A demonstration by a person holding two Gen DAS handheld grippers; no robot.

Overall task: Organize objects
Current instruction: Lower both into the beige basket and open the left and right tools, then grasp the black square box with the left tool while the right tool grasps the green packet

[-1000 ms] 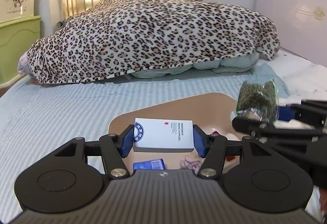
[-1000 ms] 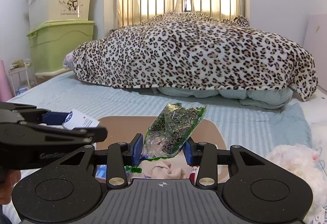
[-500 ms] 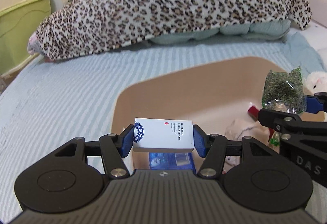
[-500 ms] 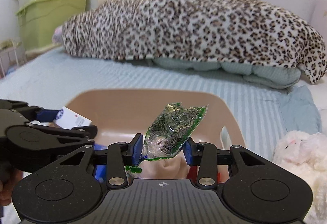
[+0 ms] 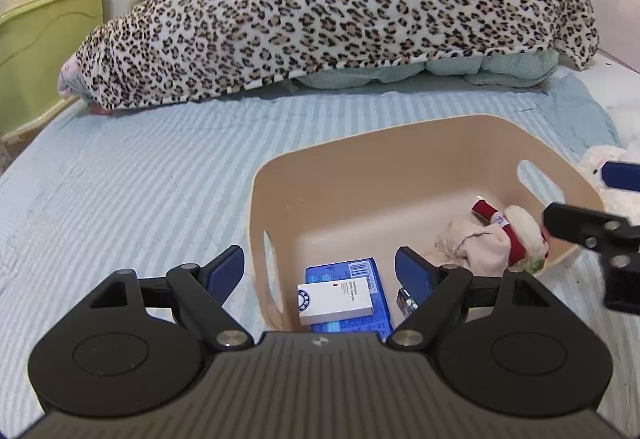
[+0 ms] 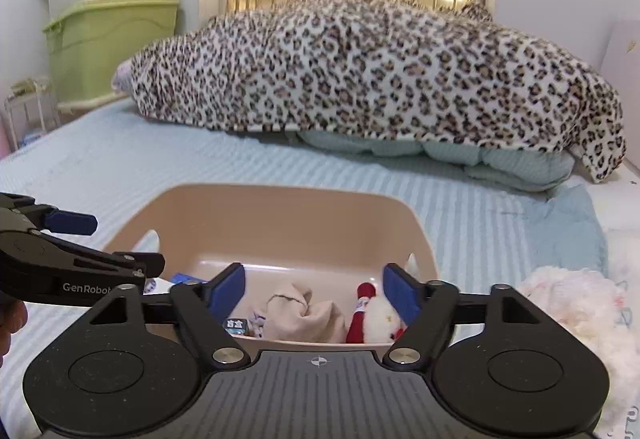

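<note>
Left gripper (image 5: 320, 273): fingers spread wide, holding nothing, poised over the near left corner of the tan bin (image 5: 400, 143). White box (image 5: 335, 300) lying flat on a blue packet (image 5: 360, 295) on the bin floor, at 6 o'clock in the left wrist view, apart from both pads. Cream cloth bundle (image 5: 472, 245) and red-and-white plush toy (image 5: 516, 231) at 3 o'clock inside the bin, close against the right wall.

Right gripper (image 6: 314, 289): fingers likewise wide apart and empty, above the near rim of the bin. Cloth bundle and plush toy directly beneath, between the pads in that view; small dark carton (image 6: 236, 323) at 7 o'clock of the bundle. A sliver of green at the plush toy's lower edge in the left wrist view, too small to identify.

Progress, as judged: several items already in the bin. Fluffy white toy (image 6: 568, 303) outside the bin at 3 o'clock on the striped bedspread (image 5: 120, 179), likely among what is left. Leopard-print blanket (image 6: 380, 67) at 12 o'clock, well apart.
</note>
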